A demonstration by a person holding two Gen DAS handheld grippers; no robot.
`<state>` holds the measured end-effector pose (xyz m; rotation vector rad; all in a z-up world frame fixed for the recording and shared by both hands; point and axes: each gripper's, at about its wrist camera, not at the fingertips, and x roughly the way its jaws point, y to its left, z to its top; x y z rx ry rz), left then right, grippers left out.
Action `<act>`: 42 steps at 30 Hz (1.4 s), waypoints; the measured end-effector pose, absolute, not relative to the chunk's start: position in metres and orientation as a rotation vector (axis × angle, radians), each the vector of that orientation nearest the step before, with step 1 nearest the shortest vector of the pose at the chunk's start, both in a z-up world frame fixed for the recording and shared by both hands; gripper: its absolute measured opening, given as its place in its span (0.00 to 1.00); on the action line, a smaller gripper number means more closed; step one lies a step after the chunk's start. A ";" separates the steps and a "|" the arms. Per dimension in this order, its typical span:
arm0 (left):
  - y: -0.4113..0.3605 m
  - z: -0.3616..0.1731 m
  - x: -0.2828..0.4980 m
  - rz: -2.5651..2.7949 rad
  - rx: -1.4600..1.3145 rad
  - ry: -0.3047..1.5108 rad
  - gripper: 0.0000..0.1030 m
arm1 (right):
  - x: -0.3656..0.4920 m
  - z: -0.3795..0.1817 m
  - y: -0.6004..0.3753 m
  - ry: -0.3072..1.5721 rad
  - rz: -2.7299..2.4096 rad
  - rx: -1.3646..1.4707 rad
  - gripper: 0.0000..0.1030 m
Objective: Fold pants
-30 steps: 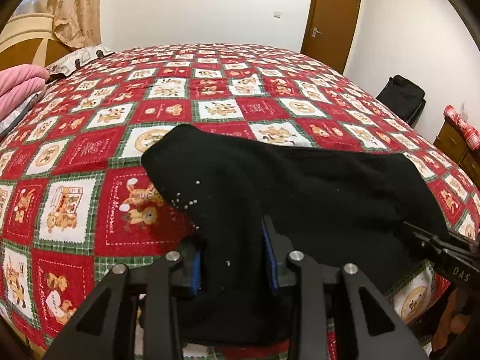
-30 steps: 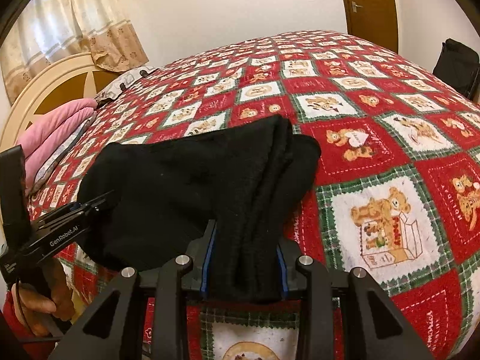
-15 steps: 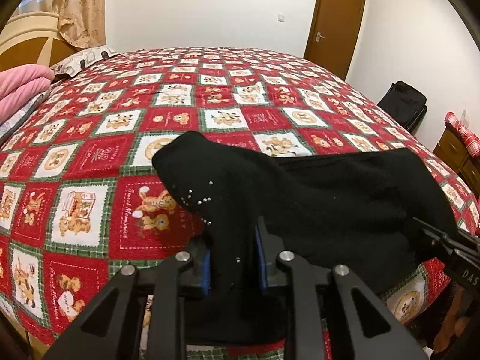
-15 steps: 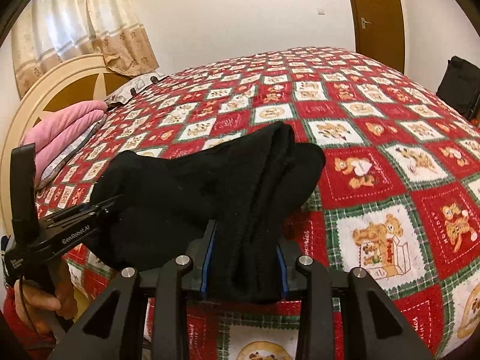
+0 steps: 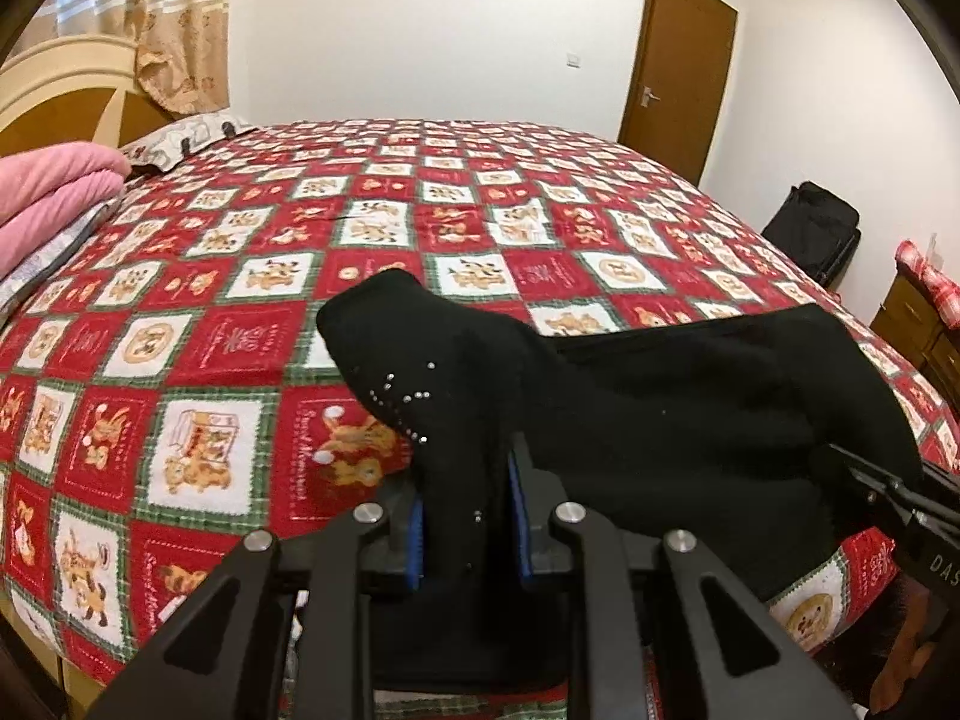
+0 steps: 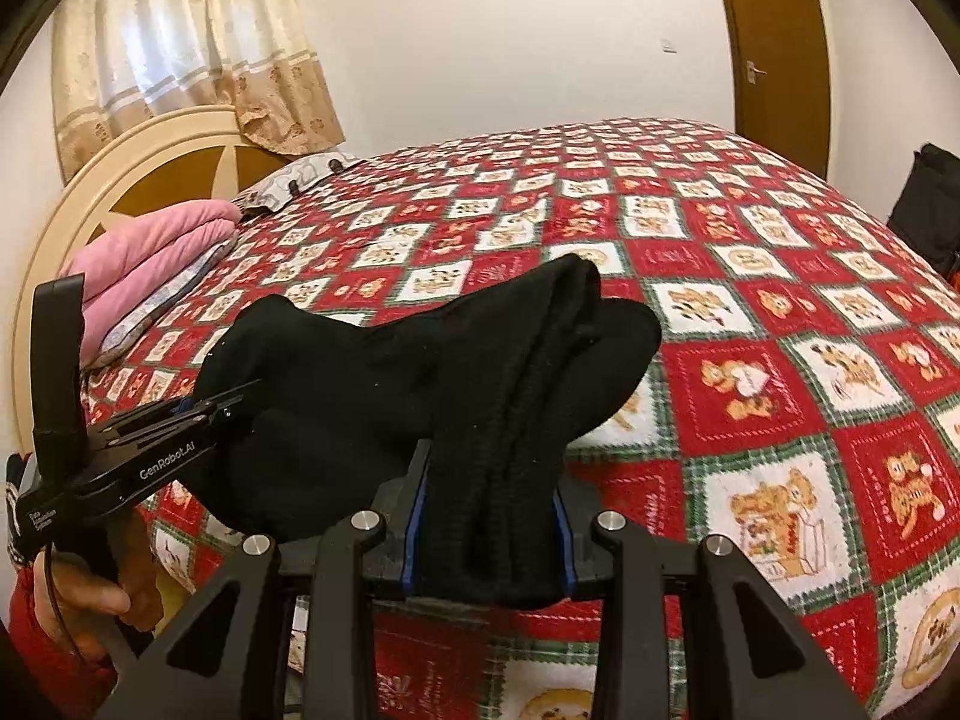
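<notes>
The black pants (image 5: 690,408) are stretched between both grippers and held a little above the near edge of the bed. My left gripper (image 5: 465,516) is shut on the end with small silver studs. My right gripper (image 6: 489,534) is shut on the ribbed end of the pants (image 6: 420,384). The left gripper (image 6: 180,426) also shows at the left of the right wrist view. The right gripper (image 5: 888,498) shows at the right edge of the left wrist view.
The bed carries a red and green bear-patterned quilt (image 5: 252,330). Folded pink bedding (image 6: 150,258) and a pillow lie by the headboard. A black bag (image 5: 810,228) stands on the floor near the brown door (image 5: 678,66). A wooden cabinet (image 5: 918,324) is at the right.
Both grippers have lifted the pants upward off the quilt. The left gripper has closed tighter on its end. More of the room and bed shows in both views.
</notes>
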<state>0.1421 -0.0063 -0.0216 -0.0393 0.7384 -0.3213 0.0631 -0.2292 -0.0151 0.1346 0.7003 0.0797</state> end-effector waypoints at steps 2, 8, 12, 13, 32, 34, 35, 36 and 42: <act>-0.001 -0.023 0.141 -0.319 -0.050 0.740 0.22 | 0.064 -0.016 -0.225 0.702 0.089 0.132 0.34; 0.018 -0.028 0.140 -0.301 -0.083 0.759 0.22 | 0.070 -0.019 -0.213 0.724 0.123 0.133 0.34; 0.040 -0.025 0.143 -0.250 -0.115 0.750 0.22 | 0.079 -0.011 -0.193 0.711 0.176 0.091 0.34; 0.046 -0.023 0.145 -0.232 -0.119 0.745 0.22 | 0.084 -0.008 -0.185 0.703 0.195 0.076 0.34; 0.146 -0.014 0.162 0.031 -0.177 0.682 0.22 | 0.153 0.006 -0.077 0.665 0.416 0.006 0.34; 0.158 -0.014 0.165 0.053 -0.194 0.680 0.22 | 0.158 0.005 -0.069 0.667 0.433 0.005 0.34; 0.162 -0.014 0.165 0.063 -0.199 0.679 0.22 | 0.162 0.005 -0.063 0.668 0.444 0.004 0.34; 0.167 -0.013 0.166 0.073 -0.203 0.677 0.22 | 0.165 0.005 -0.058 0.667 0.454 0.002 0.34; 0.196 -0.009 0.174 0.155 -0.205 0.655 0.22 | 0.188 0.009 -0.022 0.642 0.515 -0.035 0.34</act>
